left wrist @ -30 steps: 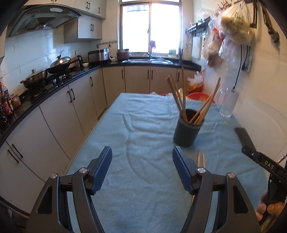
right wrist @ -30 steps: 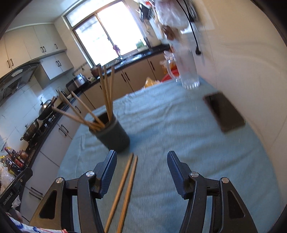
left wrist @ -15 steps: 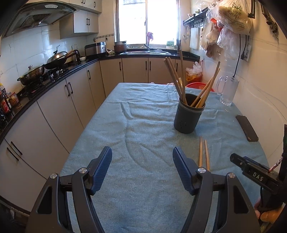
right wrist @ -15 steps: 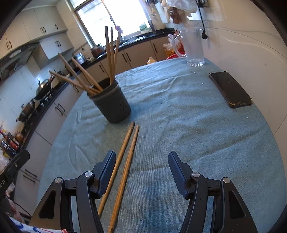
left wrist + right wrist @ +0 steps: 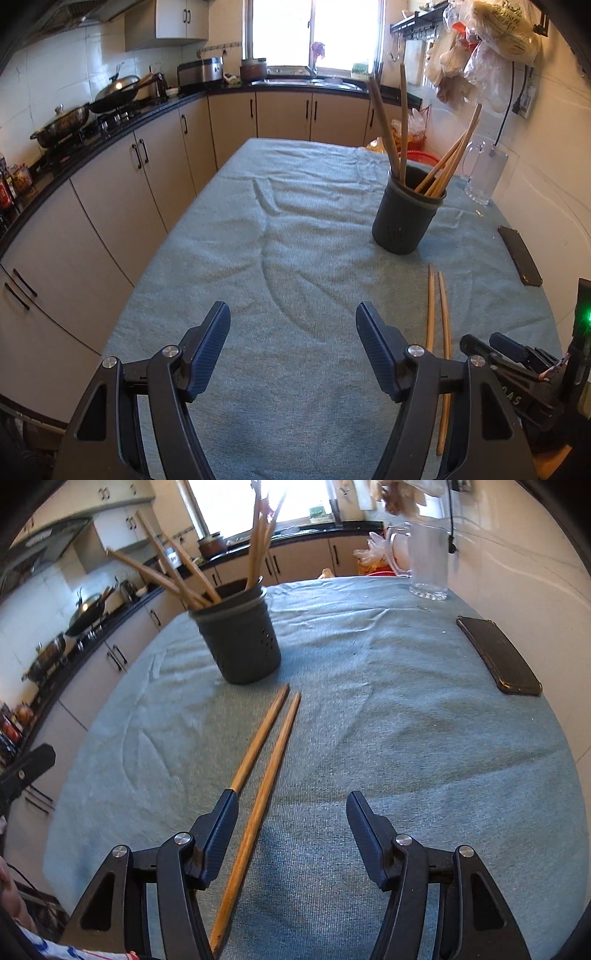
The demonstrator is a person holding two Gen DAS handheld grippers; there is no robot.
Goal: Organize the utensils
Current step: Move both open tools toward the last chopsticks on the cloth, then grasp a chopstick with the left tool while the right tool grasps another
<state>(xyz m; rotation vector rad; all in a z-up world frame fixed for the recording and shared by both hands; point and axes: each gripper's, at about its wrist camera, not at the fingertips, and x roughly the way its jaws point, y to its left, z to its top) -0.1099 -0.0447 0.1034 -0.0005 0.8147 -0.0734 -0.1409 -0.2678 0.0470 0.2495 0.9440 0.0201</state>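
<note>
Two loose wooden chopsticks (image 5: 269, 738) (image 5: 437, 314) lie side by side on the blue-green towel, just in front of a dark grey utensil holder (image 5: 238, 638) (image 5: 404, 218) that has several chopsticks standing in it. My right gripper (image 5: 291, 808) hovers open low over their near halves; one stick runs between its fingers, the other passes under the left finger (image 5: 221, 827). My left gripper (image 5: 293, 325) is open over bare towel, left of the sticks, with nothing between its fingers. The right gripper's body (image 5: 517, 373) shows at the left wrist view's right edge.
A black phone (image 5: 498, 653) (image 5: 519, 254) lies near the table's right edge by the wall. A clear glass mug (image 5: 426, 561) (image 5: 484, 173) stands at the far right. Kitchen cabinets (image 5: 129, 177) and a stove with pans run along the left.
Both grippers have sunk and tipped down toward the table. The right one closed in on the two loose chopsticks, which now reach between and under its fingers.
</note>
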